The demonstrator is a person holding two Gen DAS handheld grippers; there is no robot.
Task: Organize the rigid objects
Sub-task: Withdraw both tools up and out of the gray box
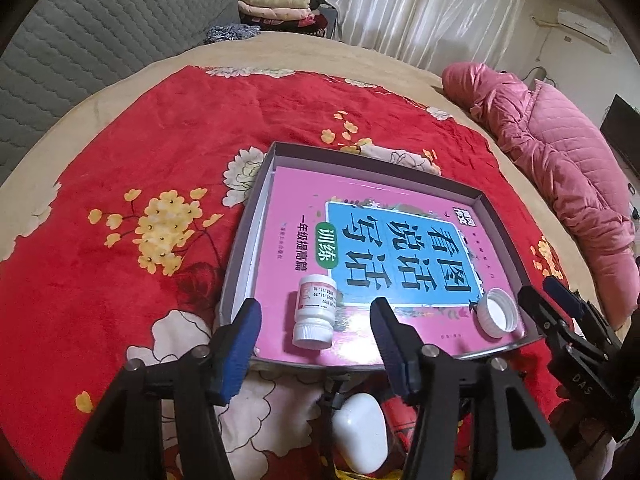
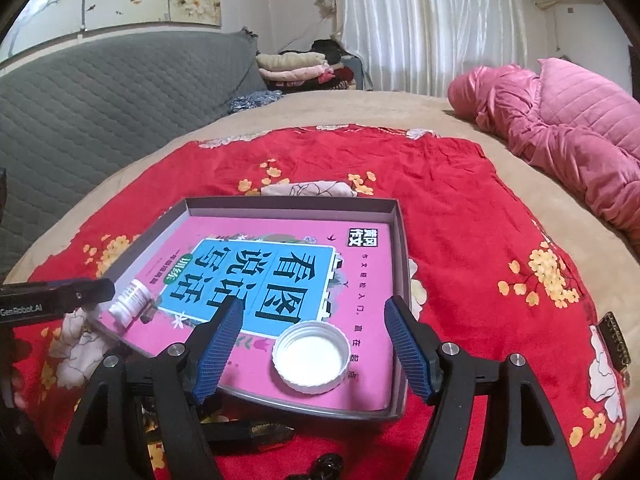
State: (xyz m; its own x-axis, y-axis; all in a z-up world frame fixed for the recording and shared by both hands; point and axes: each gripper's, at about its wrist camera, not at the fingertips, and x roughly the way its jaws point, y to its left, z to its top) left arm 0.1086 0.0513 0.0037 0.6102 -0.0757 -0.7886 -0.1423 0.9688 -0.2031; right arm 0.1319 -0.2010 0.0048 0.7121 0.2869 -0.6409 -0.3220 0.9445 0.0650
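Note:
A shallow grey box (image 1: 248, 216) (image 2: 402, 240) lies on the red flowered blanket, with a pink book (image 1: 304, 200) (image 2: 360, 264) flat inside it. A small white pill bottle (image 1: 315, 311) (image 2: 130, 301) lies on its side on the book. A white jar lid (image 1: 497, 312) (image 2: 310, 356) lies upside down on the book. My left gripper (image 1: 316, 316) is open, with the bottle between its fingers. My right gripper (image 2: 314, 320) is open and empty, just above the lid; it also shows in the left wrist view (image 1: 548, 300).
A white smooth object (image 1: 360, 432) lies on the blanket in front of the box. Dark small items (image 2: 256, 432) lie by the box's near edge. A pink quilted jacket (image 2: 560, 120) lies at the right. Folded clothes (image 2: 296, 66) and a grey headboard (image 2: 100, 92) are behind.

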